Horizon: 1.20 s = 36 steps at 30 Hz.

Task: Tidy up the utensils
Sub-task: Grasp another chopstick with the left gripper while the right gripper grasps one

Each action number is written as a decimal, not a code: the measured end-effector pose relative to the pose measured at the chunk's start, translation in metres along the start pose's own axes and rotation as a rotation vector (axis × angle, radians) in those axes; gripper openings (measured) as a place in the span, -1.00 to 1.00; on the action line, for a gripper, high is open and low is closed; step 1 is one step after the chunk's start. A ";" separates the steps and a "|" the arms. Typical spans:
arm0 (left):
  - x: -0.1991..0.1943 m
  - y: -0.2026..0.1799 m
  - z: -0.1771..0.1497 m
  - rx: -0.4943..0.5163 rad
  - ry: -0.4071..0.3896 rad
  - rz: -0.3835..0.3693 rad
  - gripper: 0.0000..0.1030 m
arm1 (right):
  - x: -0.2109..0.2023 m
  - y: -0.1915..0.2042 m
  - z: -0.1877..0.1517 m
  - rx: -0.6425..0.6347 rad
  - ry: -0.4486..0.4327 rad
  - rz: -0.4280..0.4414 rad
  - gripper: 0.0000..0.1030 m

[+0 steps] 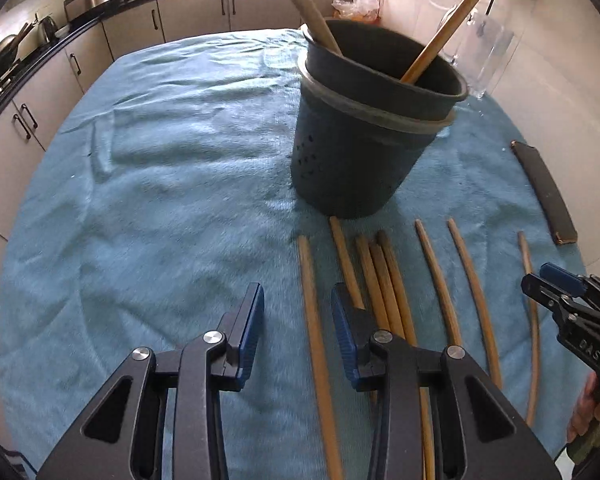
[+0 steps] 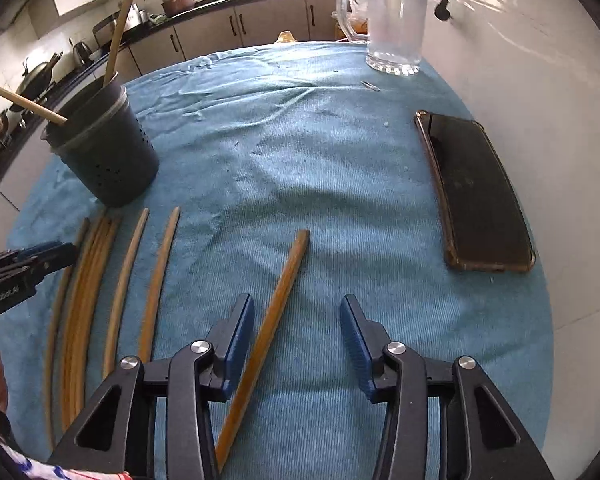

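A dark utensil holder stands on the blue towel with two wooden chopsticks leaning in it. Several more chopsticks lie side by side in front of it. My left gripper is low over the leftmost chopstick, which lies between its jaws; the pads do not touch it. My right gripper straddles a lone chopstick that lies slanted close to its left pad, with a gap on the other side. Both grippers are open.
A dark phone lies on the towel at the right. A glass mug stands at the far right corner. White wall on the right, kitchen cabinets and counter behind and to the left of the table.
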State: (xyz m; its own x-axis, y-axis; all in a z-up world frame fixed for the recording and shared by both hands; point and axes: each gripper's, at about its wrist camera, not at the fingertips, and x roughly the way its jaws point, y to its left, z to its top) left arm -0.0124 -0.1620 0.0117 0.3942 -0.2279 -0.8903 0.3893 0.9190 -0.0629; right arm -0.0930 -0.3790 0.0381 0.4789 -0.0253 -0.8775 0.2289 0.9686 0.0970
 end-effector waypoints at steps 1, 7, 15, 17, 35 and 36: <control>0.002 -0.001 0.002 0.004 -0.006 0.006 -0.35 | 0.002 0.002 0.003 -0.007 0.001 -0.010 -0.09; 0.007 -0.004 0.010 0.014 -0.028 -0.002 -0.35 | 0.013 0.016 0.016 -0.037 -0.002 -0.061 -0.15; 0.013 -0.004 0.012 0.038 -0.066 -0.016 -0.86 | 0.016 0.026 0.020 -0.023 -0.046 -0.047 -0.80; 0.010 0.000 0.012 0.017 -0.063 -0.031 -0.87 | 0.016 0.022 0.022 0.007 -0.048 0.008 -0.85; -0.158 0.003 -0.015 0.008 -0.389 -0.115 -0.87 | -0.116 0.028 0.007 0.033 -0.346 0.150 -0.85; -0.166 0.002 -0.018 0.006 -0.405 -0.120 -0.87 | -0.123 0.028 0.005 0.031 -0.361 0.154 -0.85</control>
State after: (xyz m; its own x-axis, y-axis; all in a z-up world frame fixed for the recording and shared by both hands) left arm -0.0921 -0.1165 0.1508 0.6403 -0.4426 -0.6279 0.4570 0.8764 -0.1518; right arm -0.1413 -0.3496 0.1515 0.7758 0.0291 -0.6303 0.1541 0.9600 0.2340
